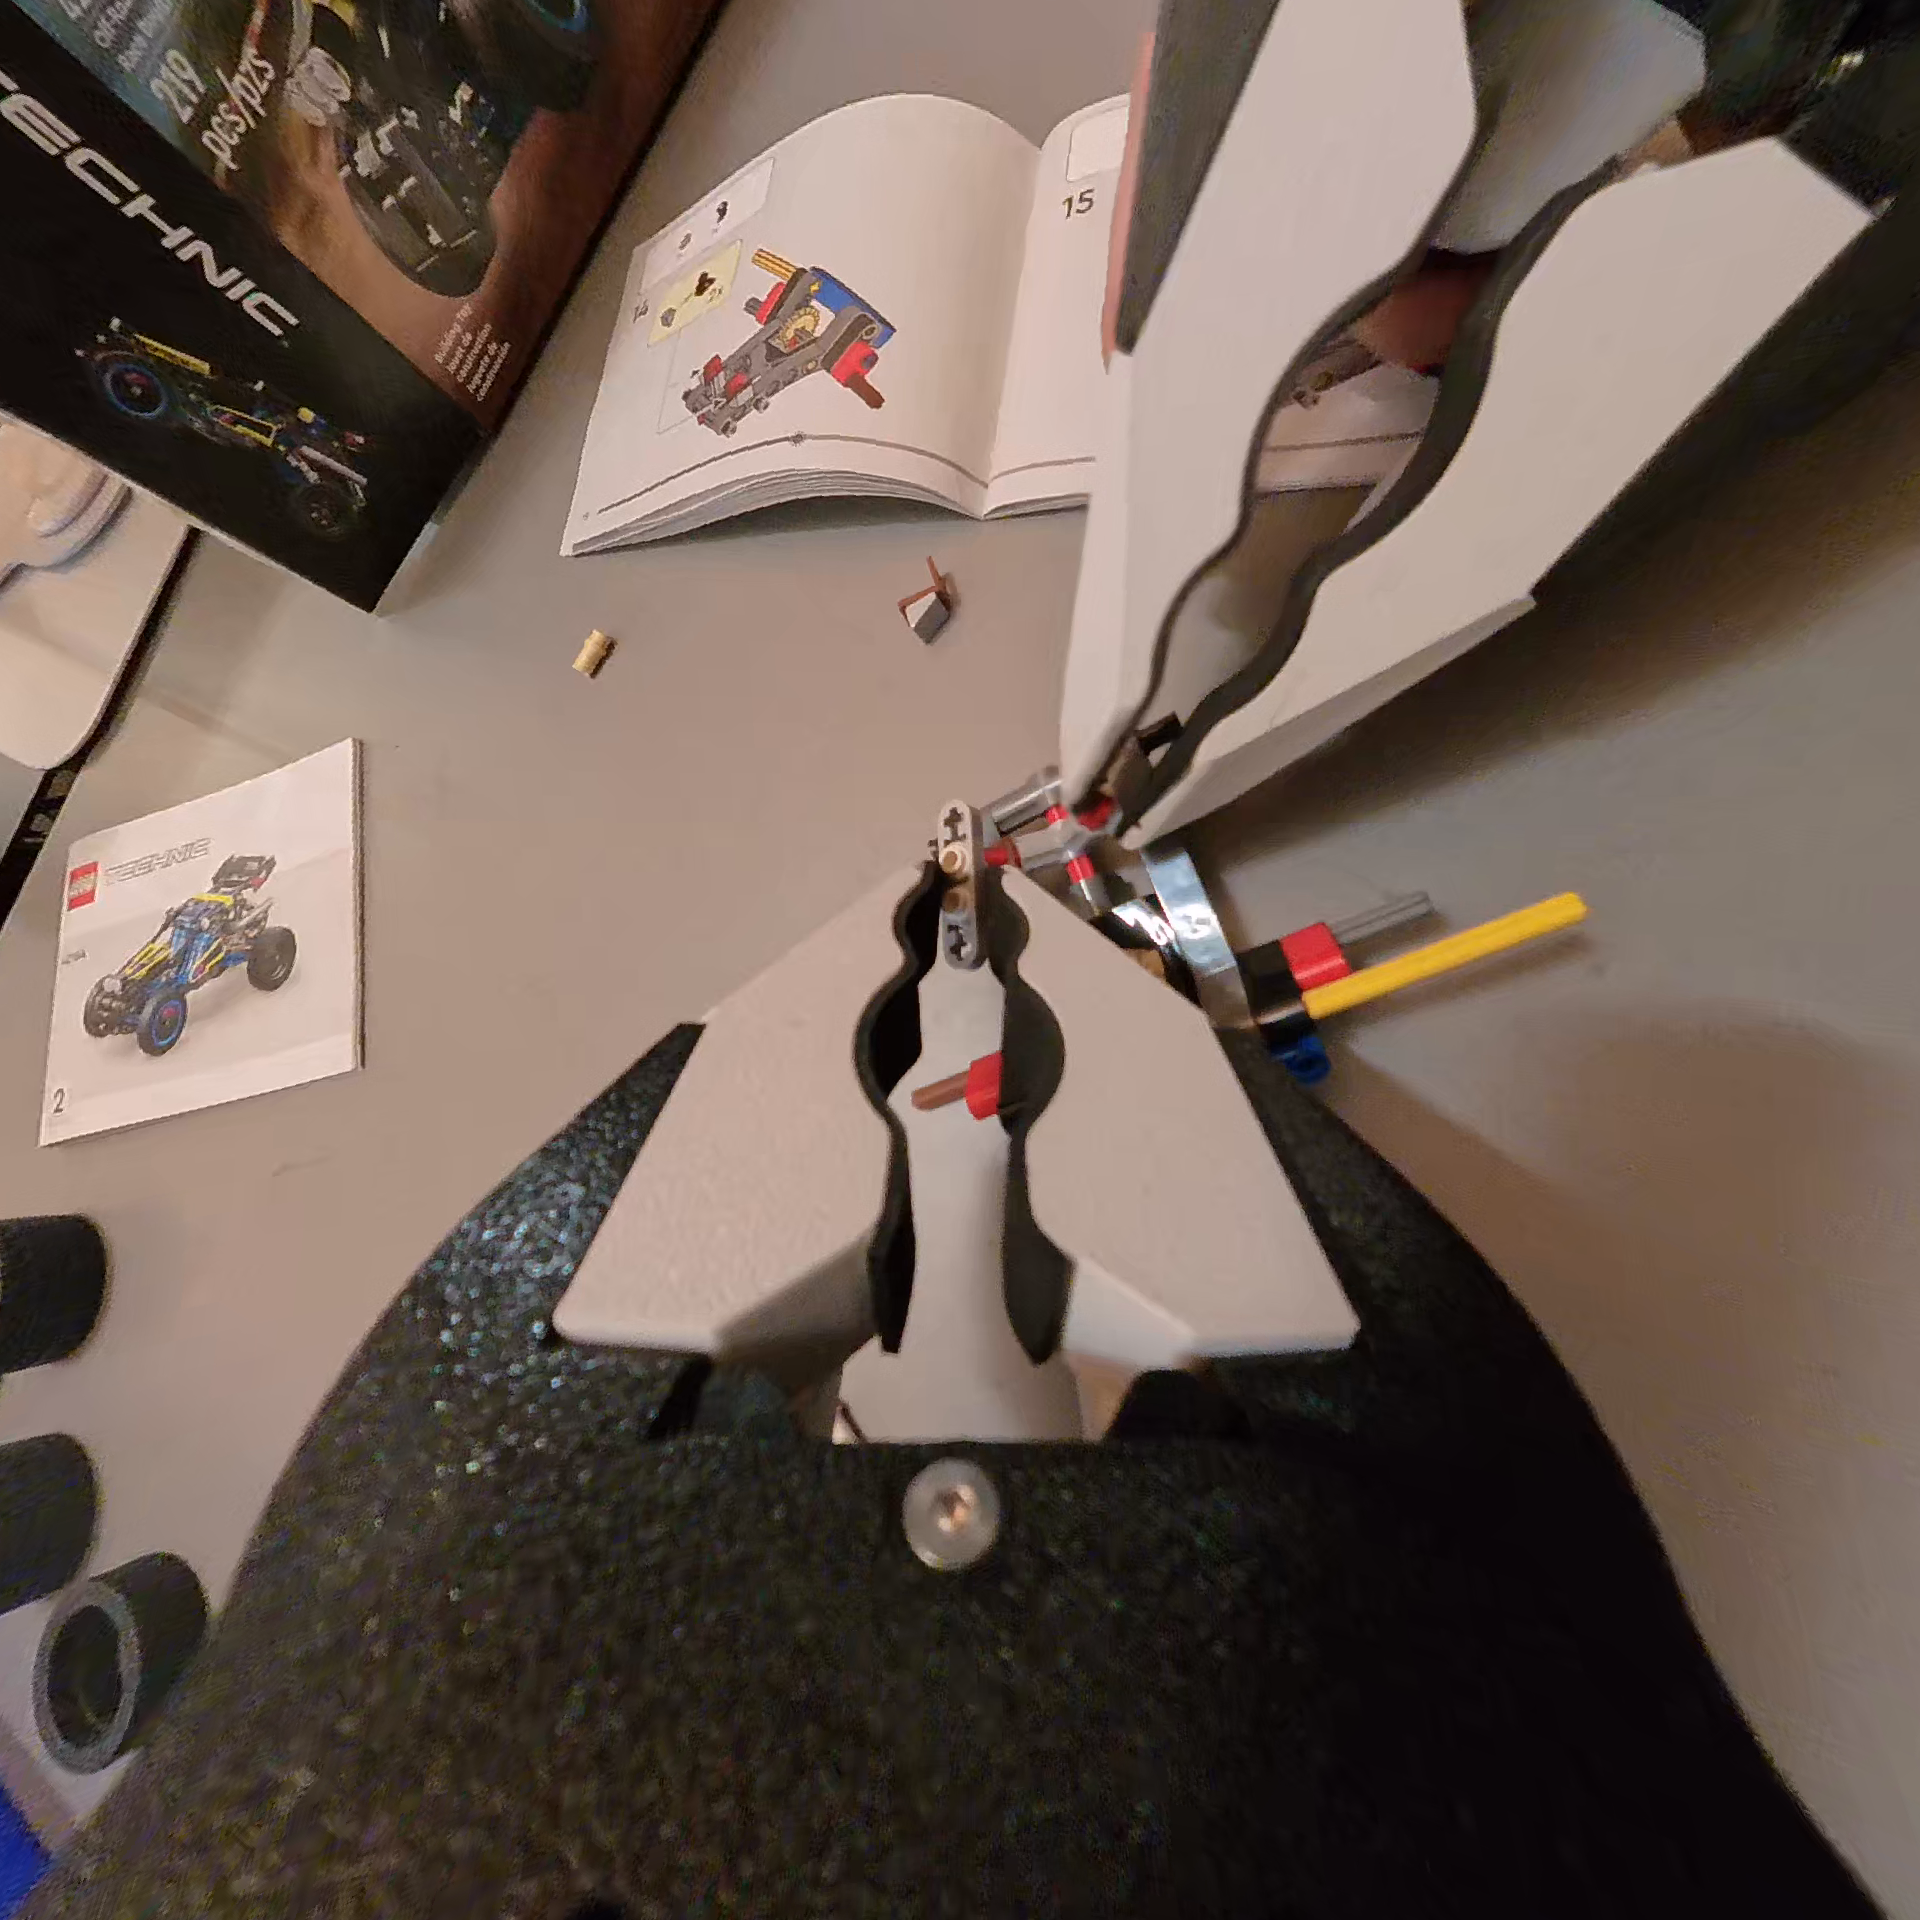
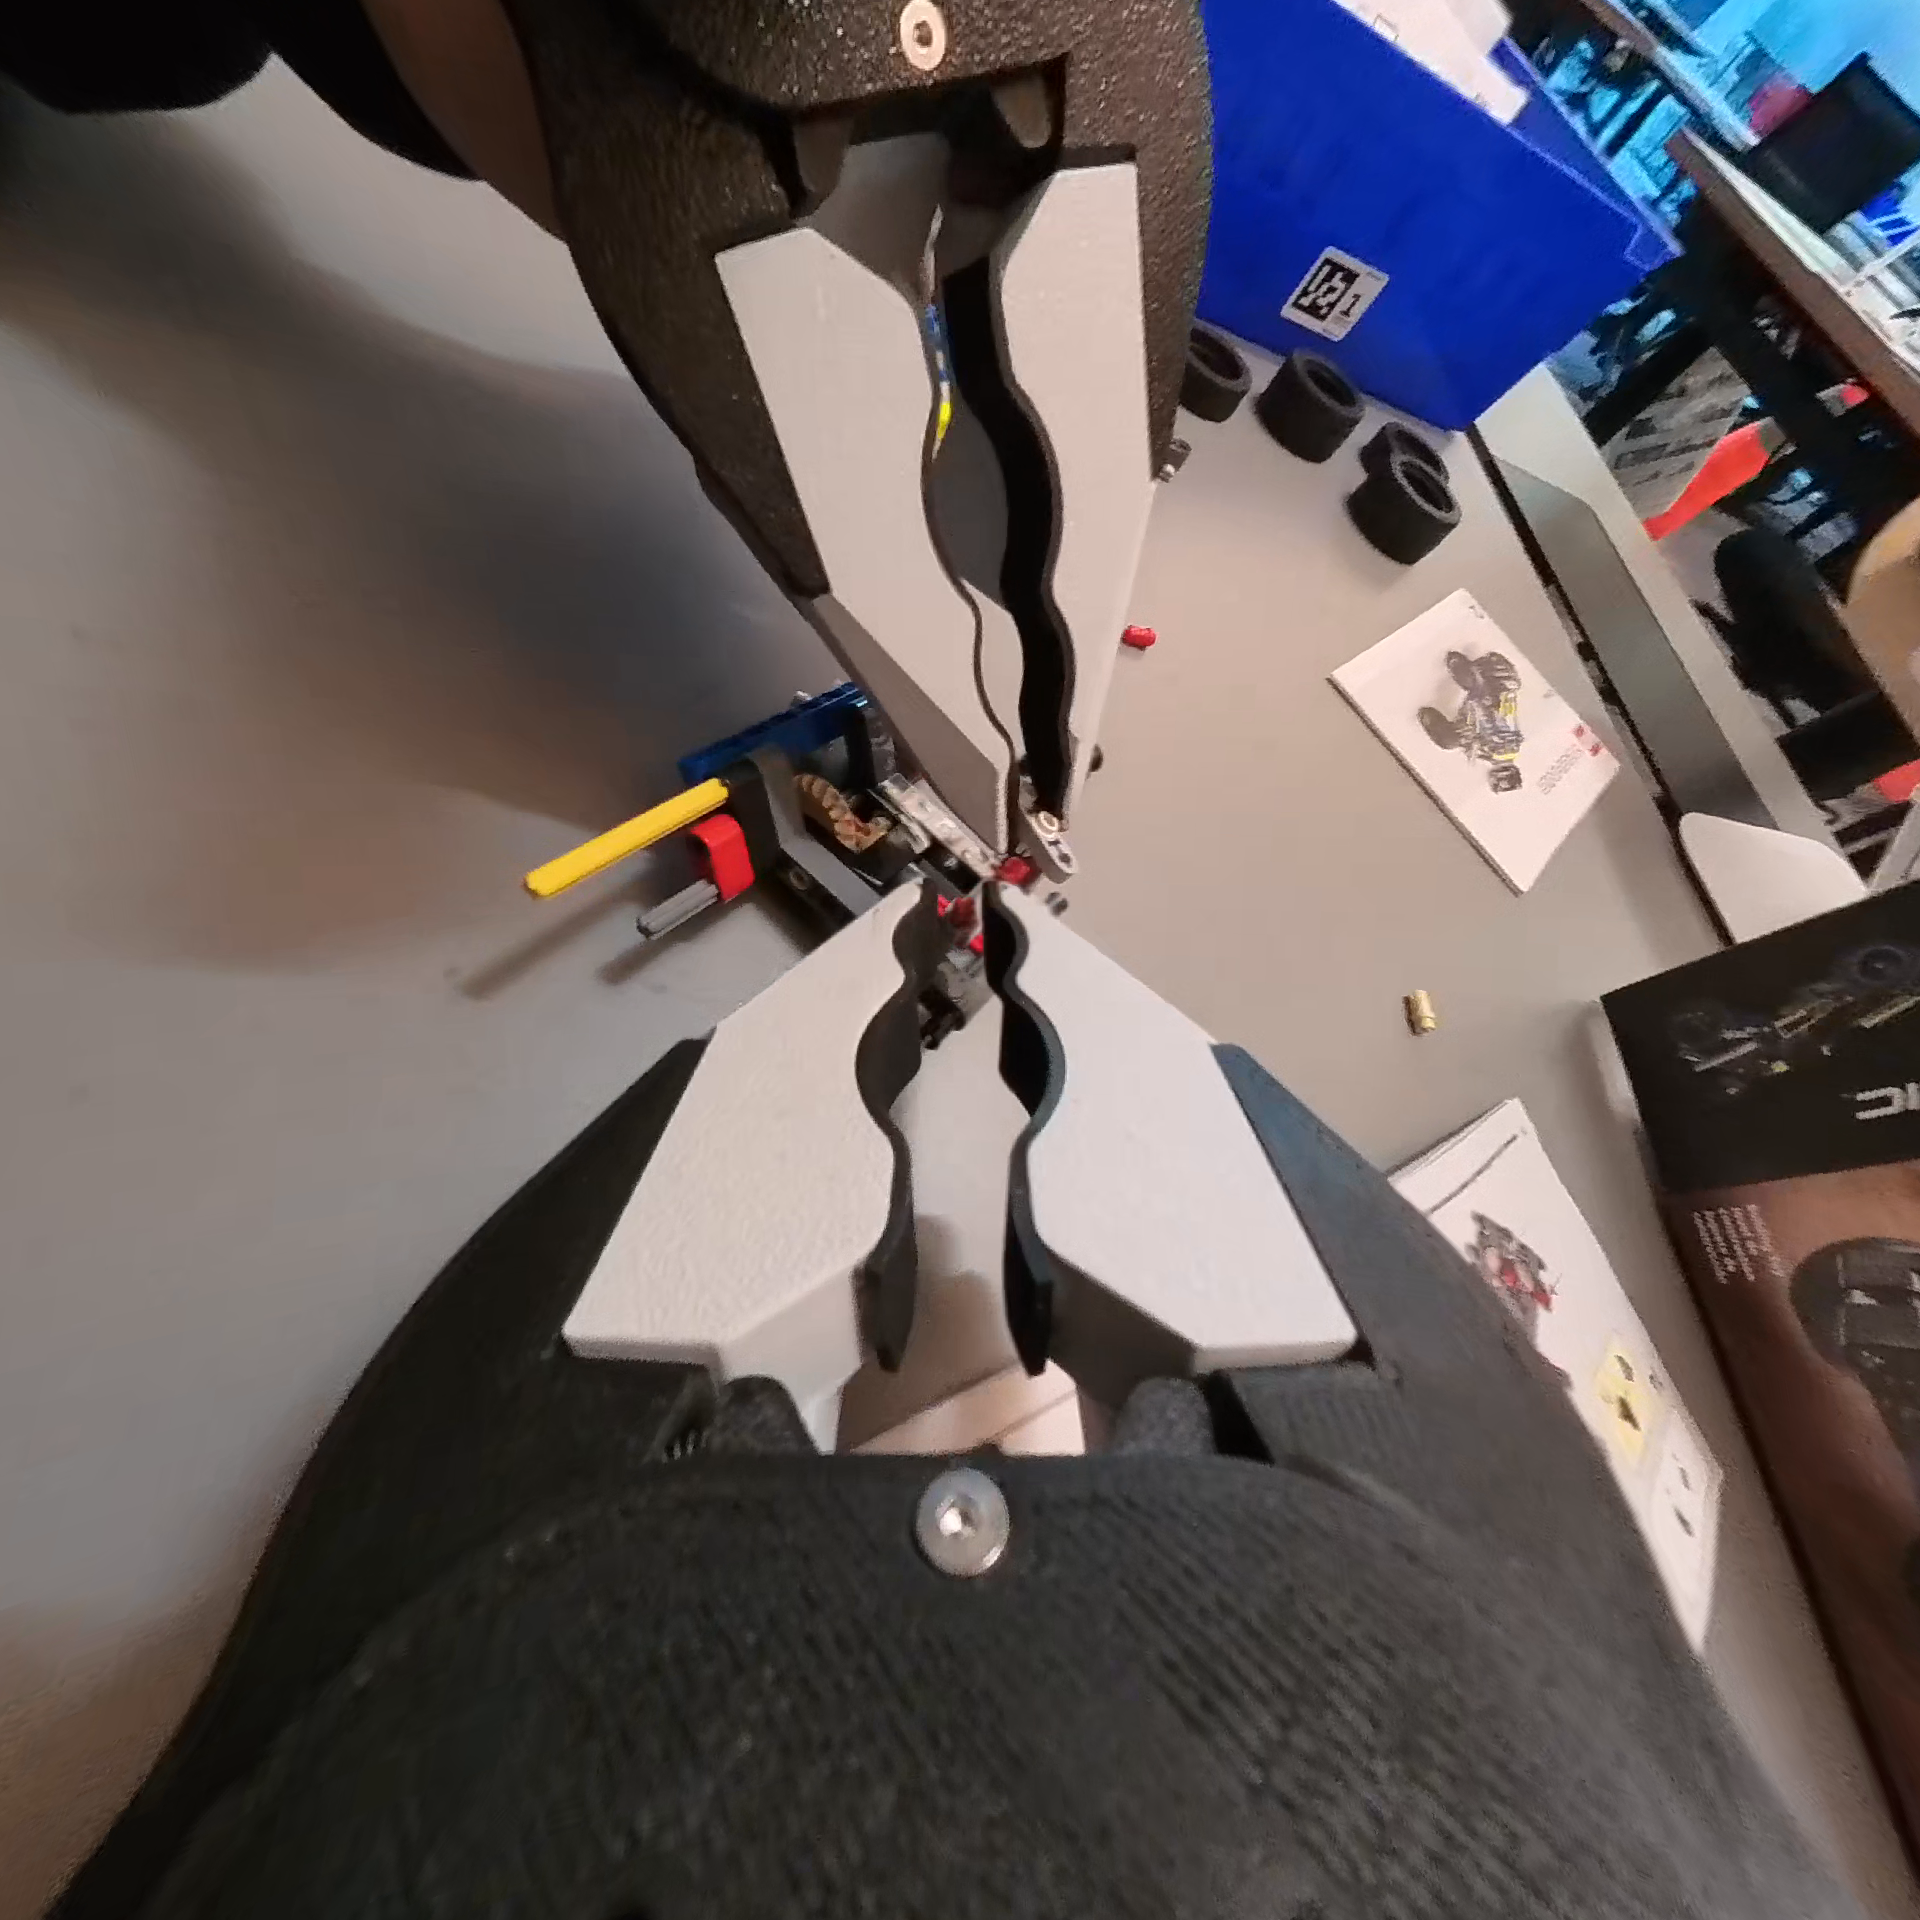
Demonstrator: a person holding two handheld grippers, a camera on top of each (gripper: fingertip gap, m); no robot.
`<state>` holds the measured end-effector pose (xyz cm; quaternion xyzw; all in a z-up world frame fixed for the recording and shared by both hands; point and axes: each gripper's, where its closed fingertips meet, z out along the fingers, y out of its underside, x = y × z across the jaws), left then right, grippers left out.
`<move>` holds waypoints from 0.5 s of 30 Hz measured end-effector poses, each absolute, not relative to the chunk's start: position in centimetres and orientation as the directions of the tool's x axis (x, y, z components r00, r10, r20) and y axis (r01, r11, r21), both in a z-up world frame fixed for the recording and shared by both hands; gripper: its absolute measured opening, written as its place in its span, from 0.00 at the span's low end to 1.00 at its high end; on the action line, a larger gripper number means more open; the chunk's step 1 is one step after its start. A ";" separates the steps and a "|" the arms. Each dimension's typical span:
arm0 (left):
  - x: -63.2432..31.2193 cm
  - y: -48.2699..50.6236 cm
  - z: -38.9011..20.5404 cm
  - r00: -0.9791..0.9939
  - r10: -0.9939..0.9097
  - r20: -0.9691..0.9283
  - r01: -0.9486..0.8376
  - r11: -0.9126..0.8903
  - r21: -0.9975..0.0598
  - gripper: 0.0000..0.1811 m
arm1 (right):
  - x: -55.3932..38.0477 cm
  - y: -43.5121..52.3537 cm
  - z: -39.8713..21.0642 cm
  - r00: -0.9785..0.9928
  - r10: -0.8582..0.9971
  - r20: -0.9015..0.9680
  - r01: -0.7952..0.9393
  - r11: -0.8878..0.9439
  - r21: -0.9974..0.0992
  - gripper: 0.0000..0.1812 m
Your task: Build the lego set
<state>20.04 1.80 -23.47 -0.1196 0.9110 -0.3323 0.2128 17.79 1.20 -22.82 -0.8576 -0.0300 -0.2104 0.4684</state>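
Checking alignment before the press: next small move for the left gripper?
Probably ease the grey link, pinched in the left gripper, sideways onto the red pin of the assembly that the right gripper steadies; they sit almost touching.

Our left gripper (image 1: 958, 883) and right gripper (image 2: 982, 904) meet tip to tip, each with fingers pinched nearly closed.

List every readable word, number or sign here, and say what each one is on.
I won't quote writing. These things bear it:
Black set box: brand print, piece count.
Open instruction booklet: step and page numbers.
Closed booklet: logo, title, a number.
White tag on the blue bin: a square code marker.
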 end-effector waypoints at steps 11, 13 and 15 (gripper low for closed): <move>19.8 2.0 -23.1 -0.878 -0.359 -0.317 -0.076 0.758 -0.648 0.03 | 17.6 1.2 -24.2 0.908 -0.103 0.406 0.261 -0.619 -0.741 0.01; 19.7 2.2 -23.0 -0.878 -0.347 -0.331 -0.068 0.773 -0.631 0.03 | 17.5 1.3 -24.2 0.905 -0.097 0.415 0.271 -0.620 -0.736 0.01; 19.7 2.6 -22.6 -0.875 -0.337 -0.349 -0.065 0.795 -0.603 0.03 | 17.4 1.3 -24.2 0.893 -0.100 0.438 0.286 -0.625 -0.727 0.01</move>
